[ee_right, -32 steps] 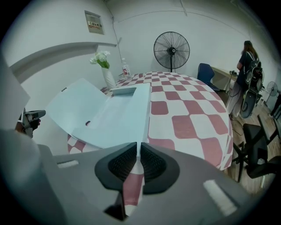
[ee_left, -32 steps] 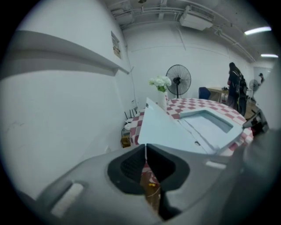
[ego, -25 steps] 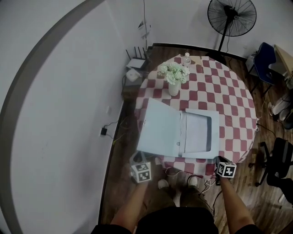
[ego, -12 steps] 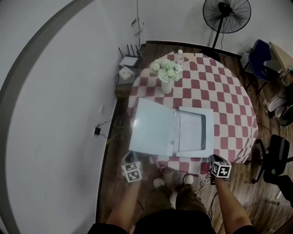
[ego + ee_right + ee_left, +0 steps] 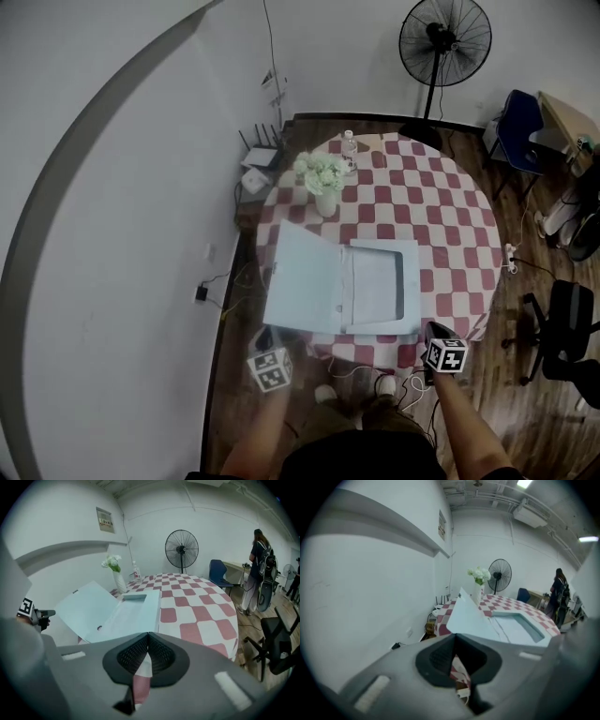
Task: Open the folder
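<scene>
A: Where is the folder?

B: It is on the round table with the checked cloth, at the edge nearest the person. The folder already lies open. Its right half is flat with papers in it, and its left cover tilts up and hangs out past the table's rim.

A: How would it handle?

B: Probably light, thin and fairly stiff. It looks like a smooth sheet that could slip between pads. The free outer edge of the raised cover seems the best place to pinch, since the spine offers little to grasp. If pushed hard, the whole thing might slide on the cloth toward the vase behind it.

A: And the grippers?

B: Both hang short of the table, apart from the folder. The left gripper has its jaws pressed together on nothing, and so does the right gripper.
</scene>
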Demonstrator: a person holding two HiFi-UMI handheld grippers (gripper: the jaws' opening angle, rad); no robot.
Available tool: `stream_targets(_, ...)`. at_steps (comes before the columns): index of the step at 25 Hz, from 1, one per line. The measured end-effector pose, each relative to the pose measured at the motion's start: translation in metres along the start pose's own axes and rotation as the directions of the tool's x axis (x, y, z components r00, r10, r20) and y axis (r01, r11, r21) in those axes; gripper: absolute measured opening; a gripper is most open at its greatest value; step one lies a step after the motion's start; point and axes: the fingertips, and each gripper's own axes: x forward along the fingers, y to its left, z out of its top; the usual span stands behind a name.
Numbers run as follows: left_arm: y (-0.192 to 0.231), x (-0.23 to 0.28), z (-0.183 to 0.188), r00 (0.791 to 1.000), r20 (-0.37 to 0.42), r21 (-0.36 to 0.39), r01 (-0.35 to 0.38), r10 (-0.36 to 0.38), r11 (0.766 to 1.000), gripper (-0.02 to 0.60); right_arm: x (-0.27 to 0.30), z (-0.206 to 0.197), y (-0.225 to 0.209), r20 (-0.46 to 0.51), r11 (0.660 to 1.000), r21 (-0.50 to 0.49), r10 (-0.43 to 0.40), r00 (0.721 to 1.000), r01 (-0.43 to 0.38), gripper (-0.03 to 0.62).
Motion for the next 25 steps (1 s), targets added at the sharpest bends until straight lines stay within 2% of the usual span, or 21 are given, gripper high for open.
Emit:
stream_targets(2, -0.016, -0.012, 0.010, 0.999, 0.036, -0.001, 0.021, -0.021, 1.000, 0.005, -0.017, 0.007, 0.005, 0.028, 0.999, -0.021, 0.026, 0.999, -0.025, 0.002)
stream_targets(4, -0.034, -0.023, 0.020, 0.996, 0.079, 0.038, 0.046, -0.048, 0.998, 0.005, -0.034, 0.009, 0.008, 0.050, 0.999, -0.024, 0.044, 0.998, -0.043, 0.002)
stream_targets(8, -0.076, -0.042, 0.031, 0.985, 0.125, 0.098, 0.105, -0.117, 0.990, 0.005, -0.053, 0.008, 0.004, 0.087, 0.997, 0.055, 0.057, 0.995, -0.062, 0.002)
stream_targets(11, -0.121, -0.053, 0.024, 0.971, 0.127, 0.121, 0.188, -0.203, 0.975, 0.005, -0.060, 0.015, 0.004, 0.116, 0.995, 0.067, 0.072, 0.991, -0.080, 0.002)
stream_targets(14, -0.161, -0.068, 0.025, 0.952, 0.149, 0.085, 0.257, -0.268, 0.963, 0.005, -0.067, 0.032, 0.009, 0.146, 0.993, 0.036, 0.106, 0.984, -0.113, 0.002)
stream_targets(18, -0.199, -0.083, 0.038, 0.926, 0.210, 0.045, 0.312, -0.314, 0.949, 0.005, -0.086, 0.061, 0.018, 0.210, 0.988, -0.023, 0.154, 0.965, -0.153, 0.002)
stream_targets(21, -0.225, -0.091, 0.060, 0.898, 0.257, 0.078, 0.349, -0.357, 0.934, 0.005, -0.102, 0.083, 0.020, 0.254, 0.983, -0.077, 0.179, 0.951, -0.164, 0.002)
stream_targets(25, -0.249, -0.100, 0.094, 0.864, 0.321, 0.136, 0.363, -0.387, 0.922, 0.005, -0.122, 0.111, 0.015, 0.310, 0.981, -0.113, 0.185, 0.933, -0.158, 0.002)
